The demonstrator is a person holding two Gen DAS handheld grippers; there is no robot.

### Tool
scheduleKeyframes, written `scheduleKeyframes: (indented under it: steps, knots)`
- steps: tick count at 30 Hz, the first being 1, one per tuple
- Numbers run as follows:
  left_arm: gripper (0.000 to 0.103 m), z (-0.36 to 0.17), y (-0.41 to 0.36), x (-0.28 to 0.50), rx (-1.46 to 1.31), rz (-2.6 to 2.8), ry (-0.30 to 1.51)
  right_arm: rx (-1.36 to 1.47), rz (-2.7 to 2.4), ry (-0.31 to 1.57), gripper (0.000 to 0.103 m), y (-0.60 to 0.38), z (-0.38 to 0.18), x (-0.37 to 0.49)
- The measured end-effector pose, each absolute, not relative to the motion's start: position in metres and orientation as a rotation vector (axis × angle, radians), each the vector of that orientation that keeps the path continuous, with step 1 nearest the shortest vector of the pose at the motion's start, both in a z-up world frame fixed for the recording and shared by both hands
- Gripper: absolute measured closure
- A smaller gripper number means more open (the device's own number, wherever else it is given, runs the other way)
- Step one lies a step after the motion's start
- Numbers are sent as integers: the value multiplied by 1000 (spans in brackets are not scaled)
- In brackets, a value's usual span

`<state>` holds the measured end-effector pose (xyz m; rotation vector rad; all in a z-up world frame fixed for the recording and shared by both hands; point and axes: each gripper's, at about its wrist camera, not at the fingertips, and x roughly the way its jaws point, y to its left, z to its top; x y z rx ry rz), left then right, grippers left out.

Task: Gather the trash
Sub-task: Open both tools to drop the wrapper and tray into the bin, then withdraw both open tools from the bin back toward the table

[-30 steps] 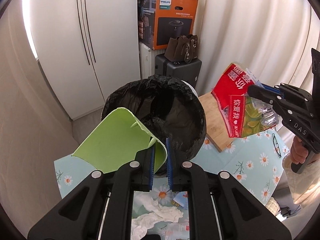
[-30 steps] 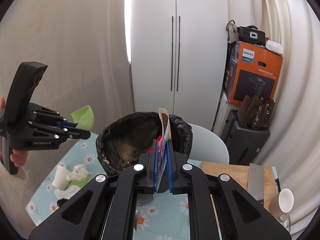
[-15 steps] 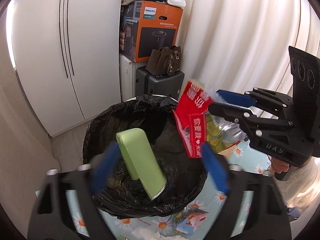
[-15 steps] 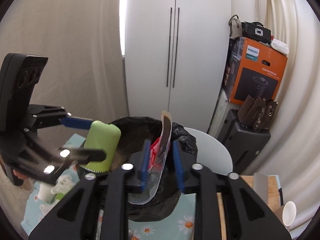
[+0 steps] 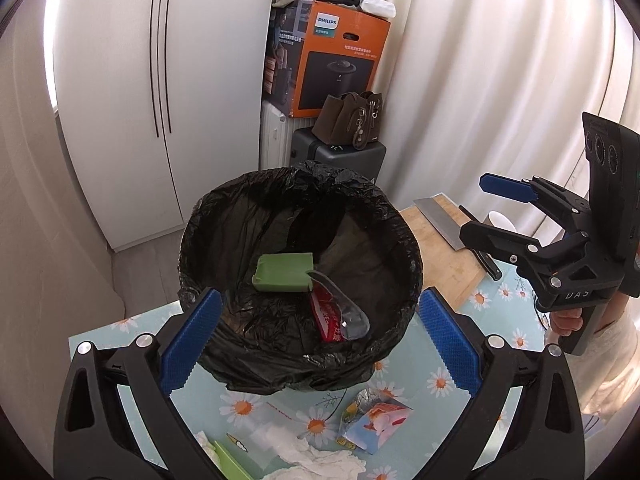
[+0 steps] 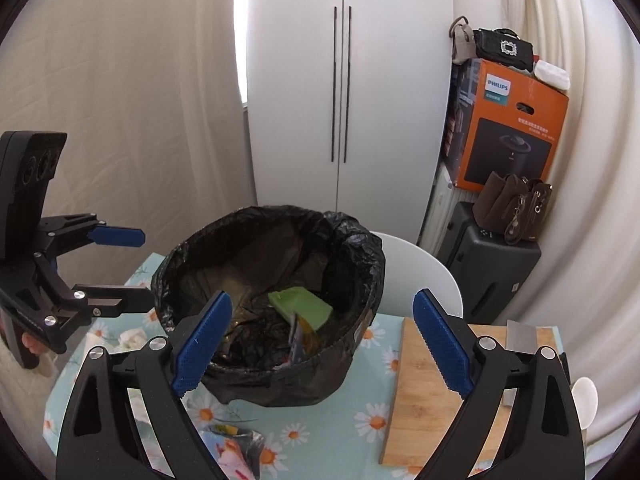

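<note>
While binned, green carton below hand-held gripper.

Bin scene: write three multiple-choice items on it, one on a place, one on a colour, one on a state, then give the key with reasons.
1. Where does the green piece lie?
A. On the wooden board
B. Inside the black-lined bin
C. In the left gripper

2. What colour is the liner of the bin?
A. Black
B. White
C. Blue

3. How do the left gripper and the right gripper stand?
A. Both shut on trash
B. Left shut, right open
C. Both open and holding nothing

Key:
1 B, the green piece rests in the bin beside the red wrapper.
2 A, the crinkled bag over the rim is black.
3 C, in both wrist views the blue pads are spread wide with nothing between them.
</note>
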<state>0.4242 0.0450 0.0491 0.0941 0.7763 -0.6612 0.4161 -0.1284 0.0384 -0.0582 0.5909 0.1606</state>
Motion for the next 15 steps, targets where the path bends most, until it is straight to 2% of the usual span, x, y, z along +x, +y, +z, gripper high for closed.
scheduleKeyframes:
  steps: [15]
  knots:
    - [6, 51, 73, 356, 51, -516, 790, -95, 229, 593, 15, -123, 45, 364]
